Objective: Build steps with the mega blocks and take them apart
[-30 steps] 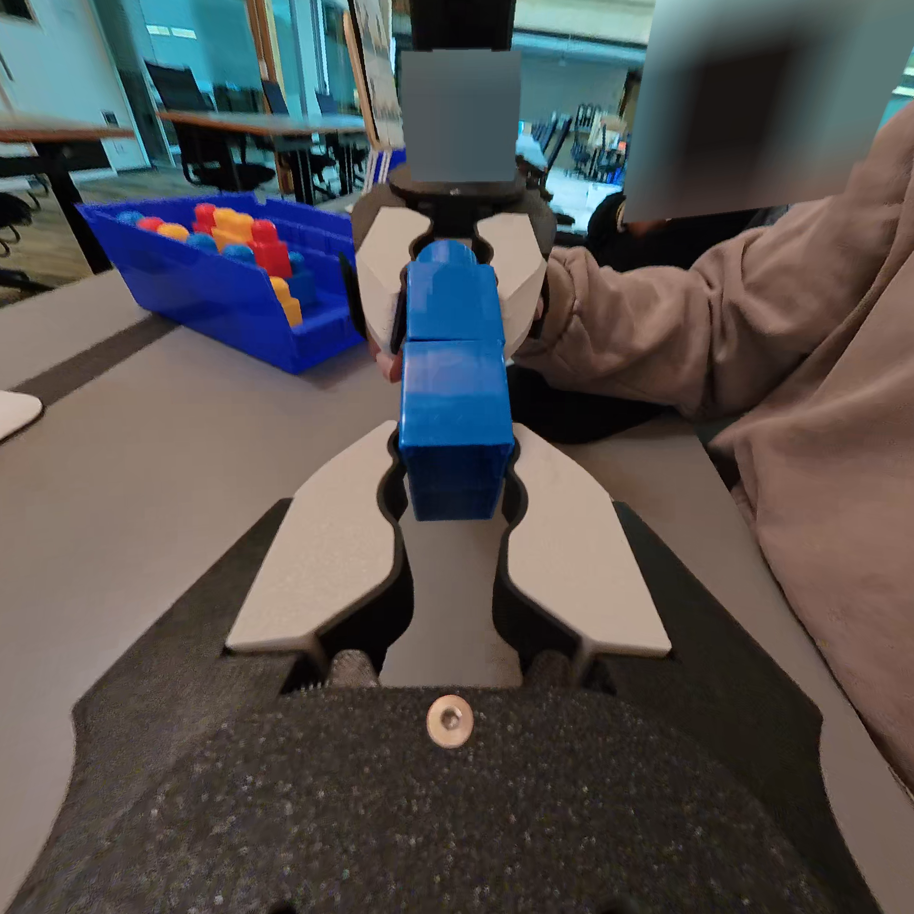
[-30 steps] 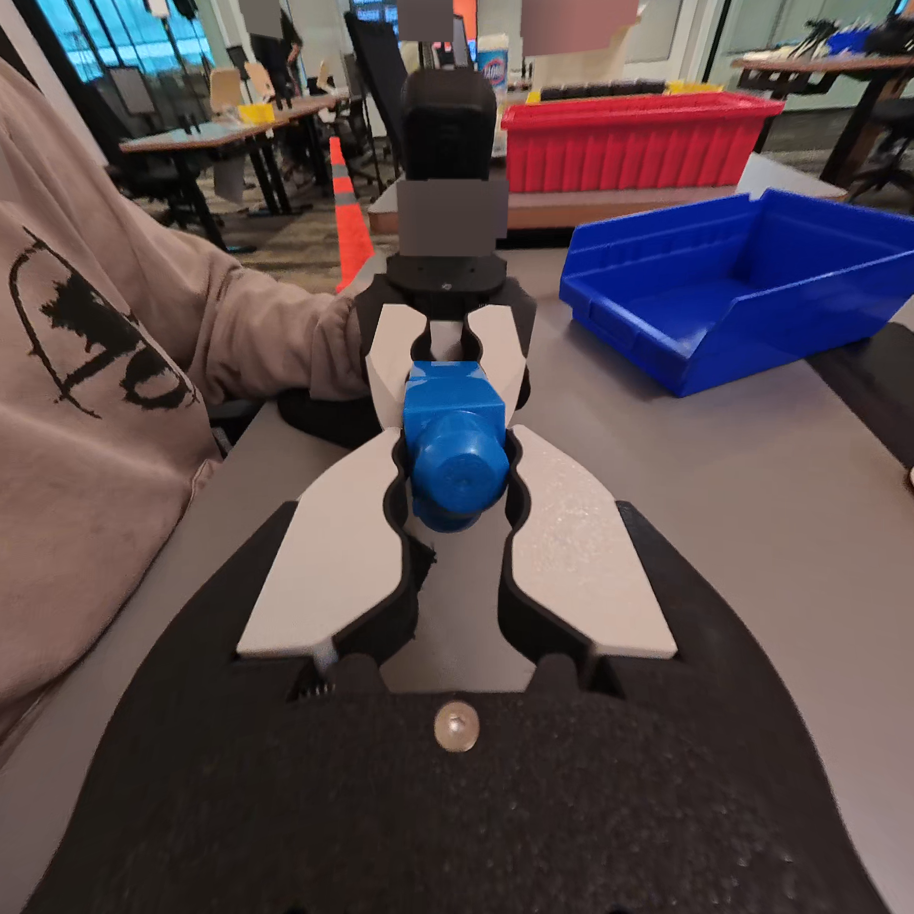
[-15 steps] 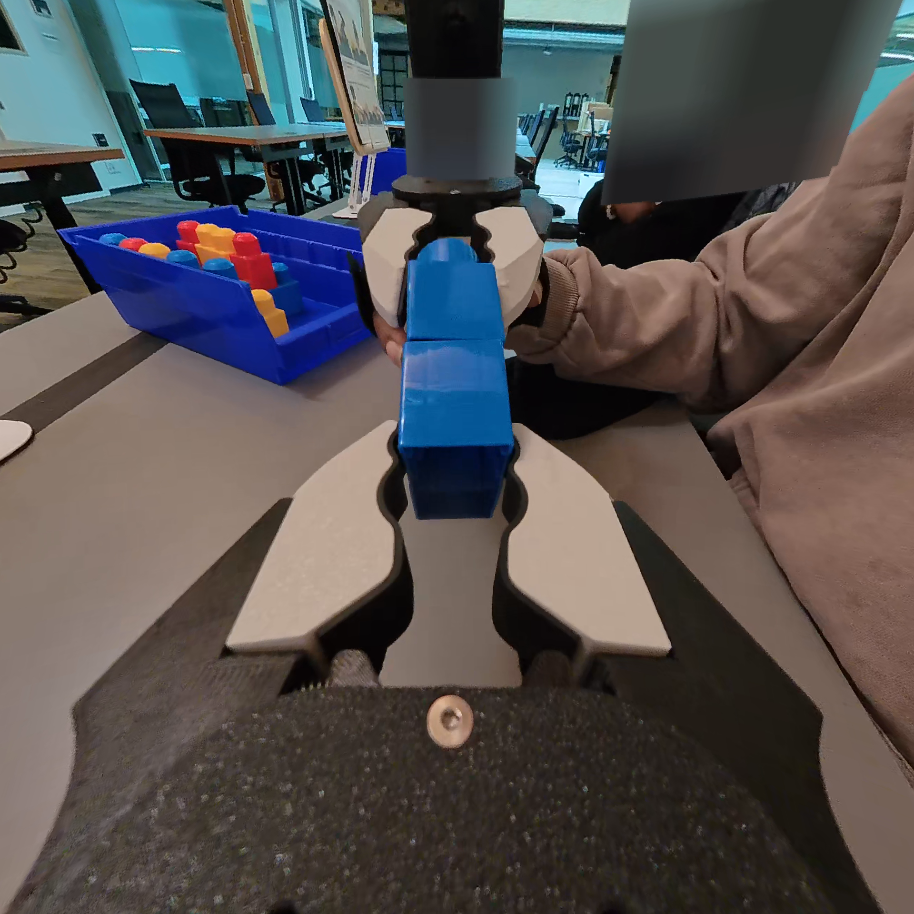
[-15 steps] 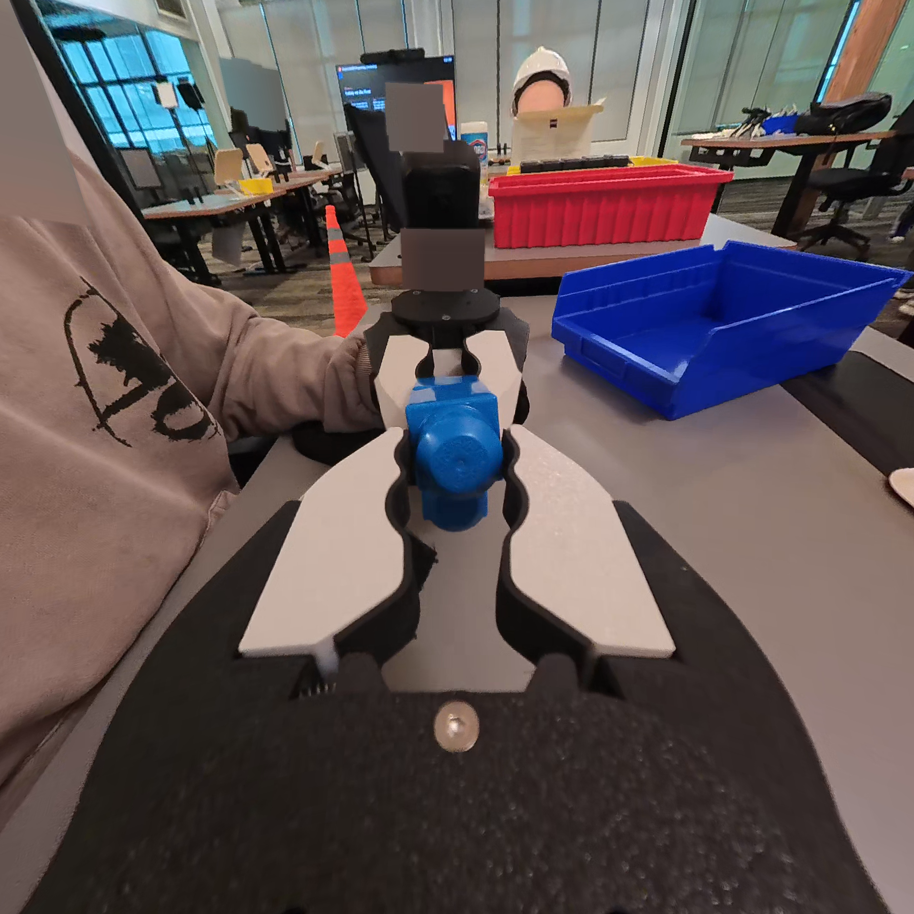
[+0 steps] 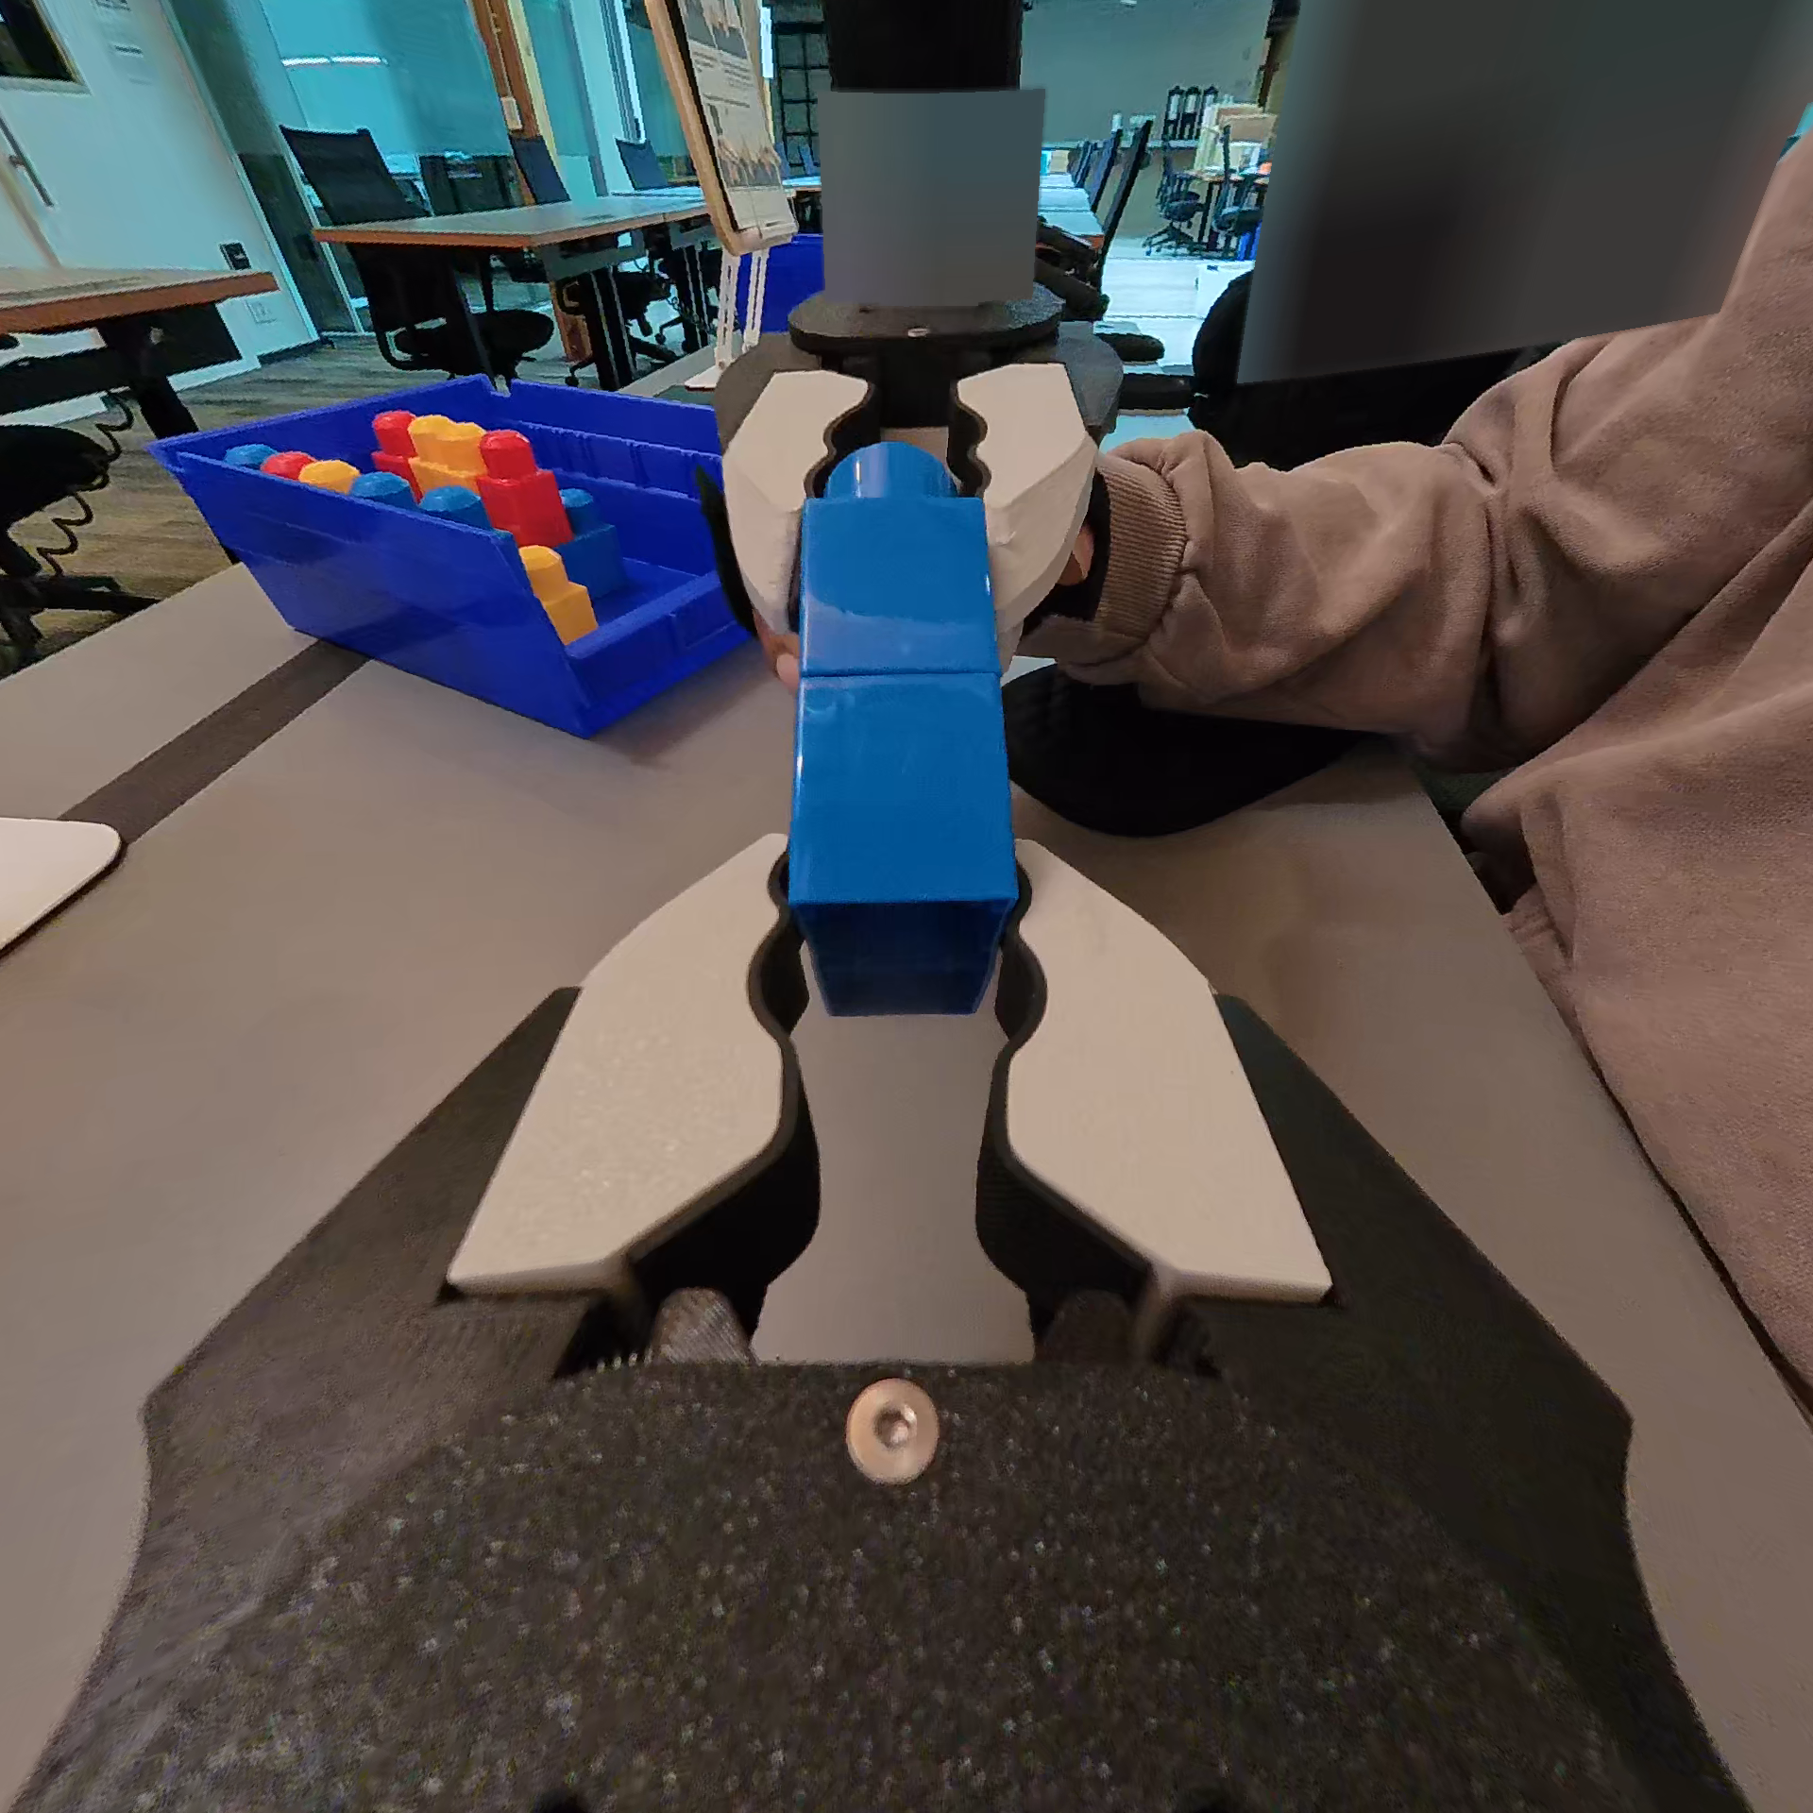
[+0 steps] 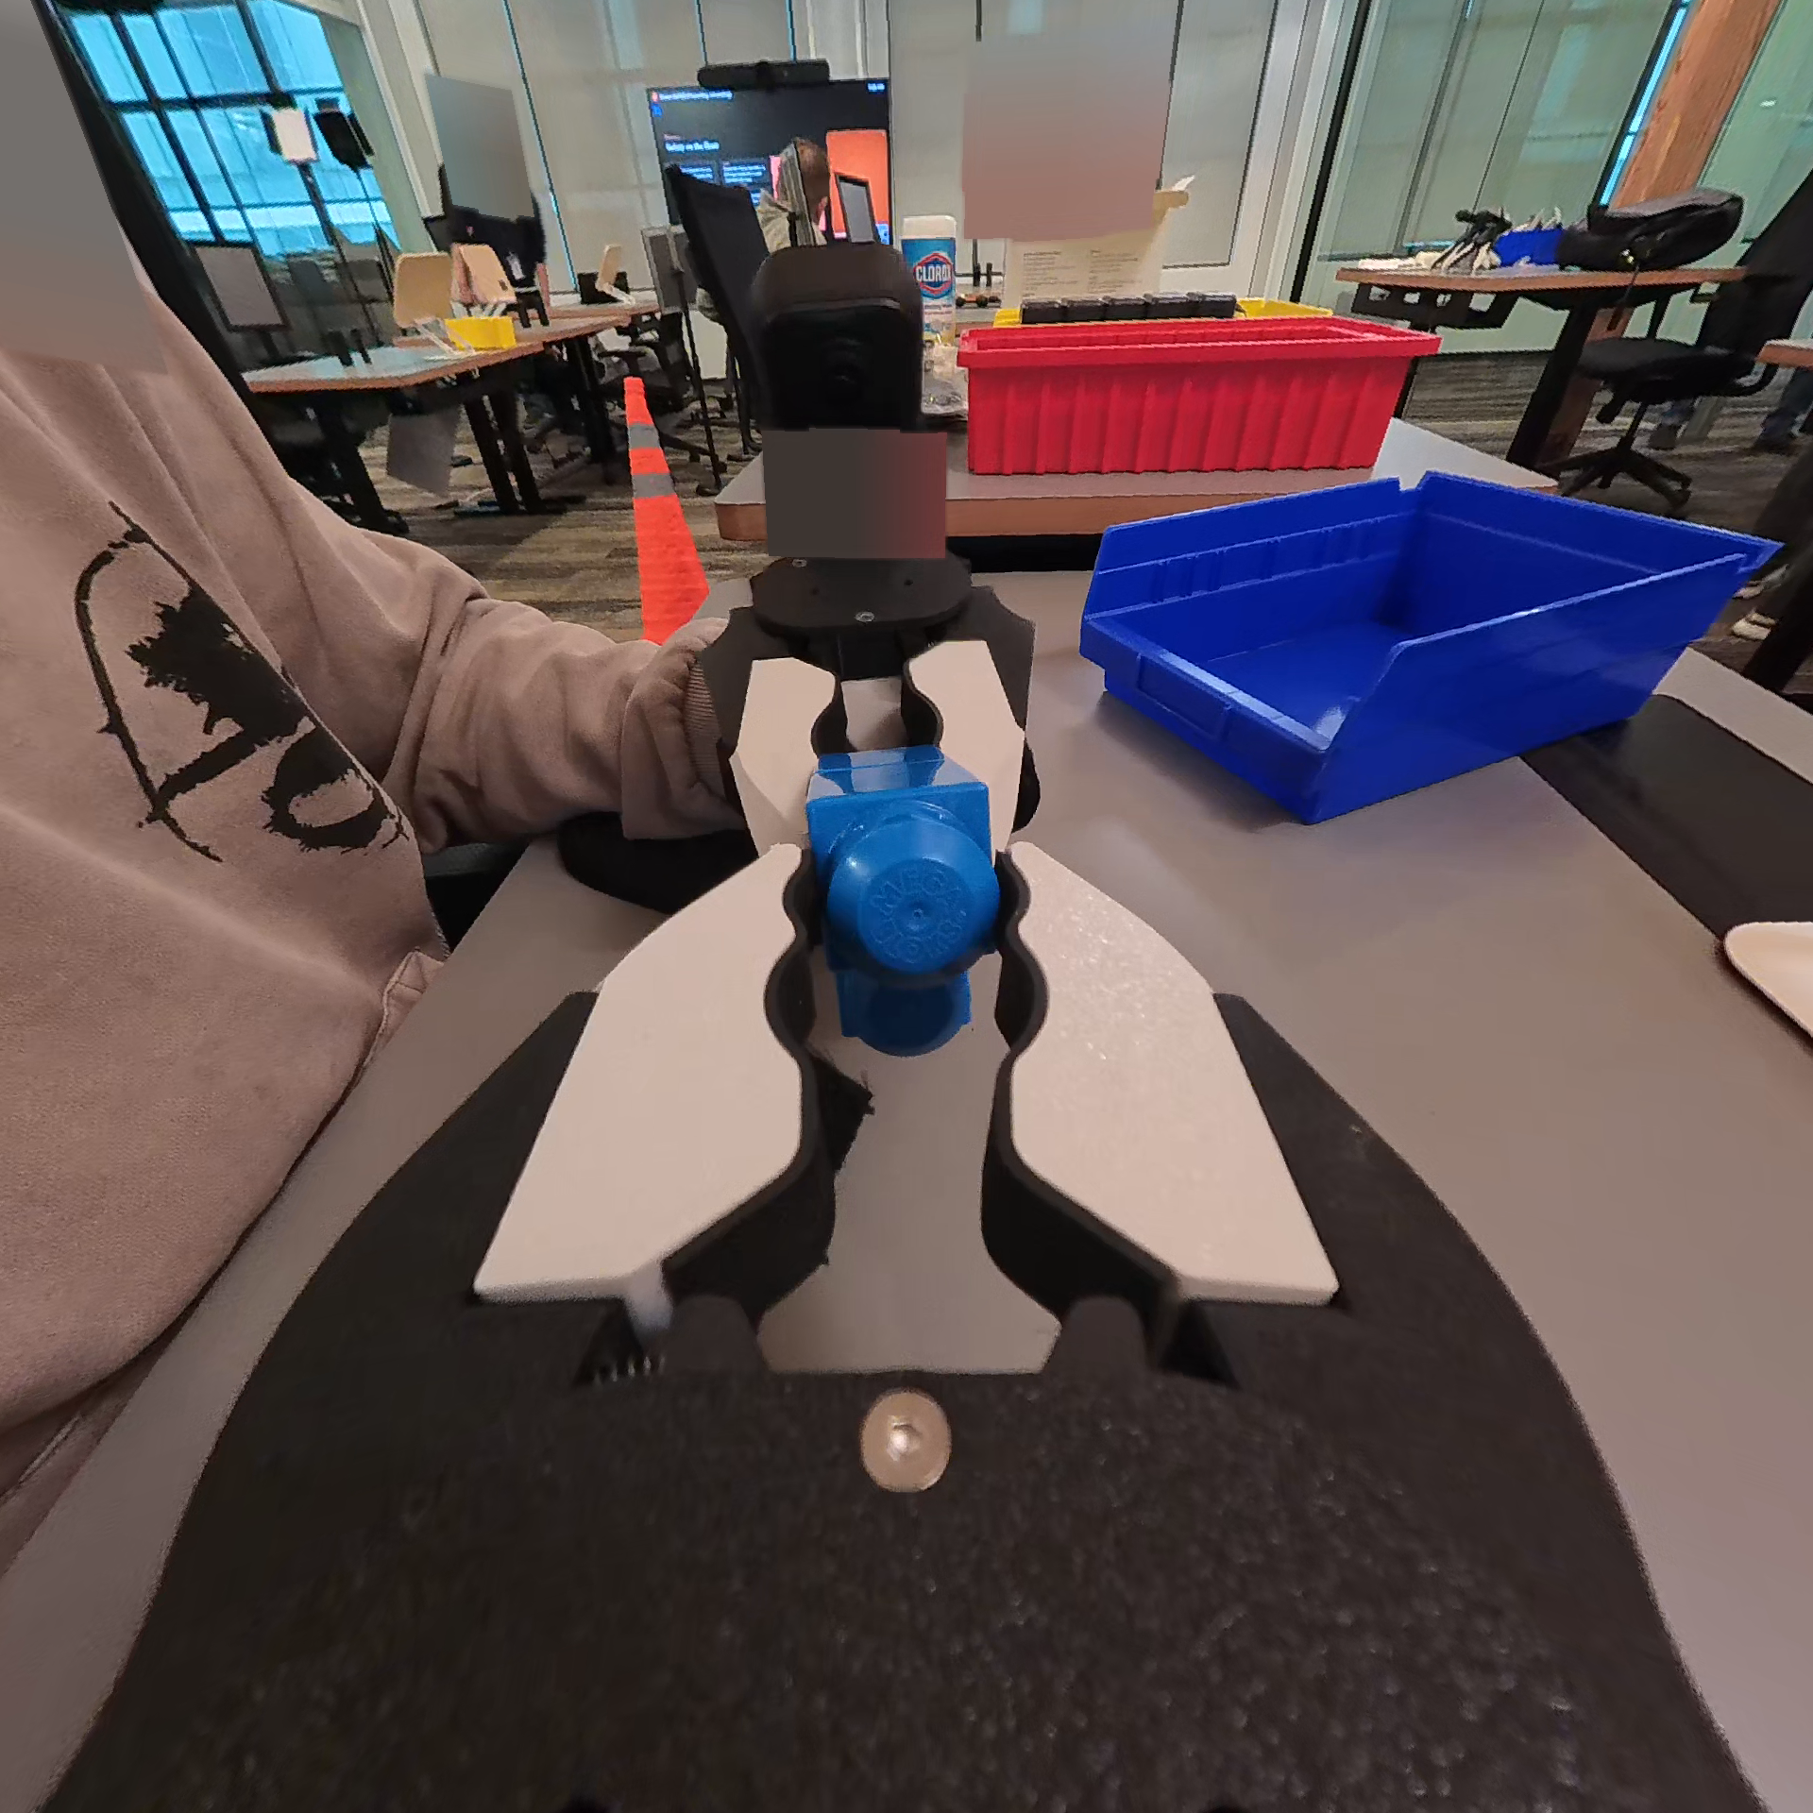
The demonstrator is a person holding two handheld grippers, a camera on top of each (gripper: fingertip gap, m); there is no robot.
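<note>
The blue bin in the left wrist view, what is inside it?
The blue bin holds stacked red, yellow and blue blocks. Its front wall hides their lower parts and the bin floor beneath them.

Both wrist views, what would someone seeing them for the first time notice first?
Two joined blue blocks held above the grey table, the left gripper clamped on one end and the right gripper on the other, facing each other. Next, the blue bin of red, yellow and blue blocks at left in the left view, and an empty blue bin at right in the right view.
</note>
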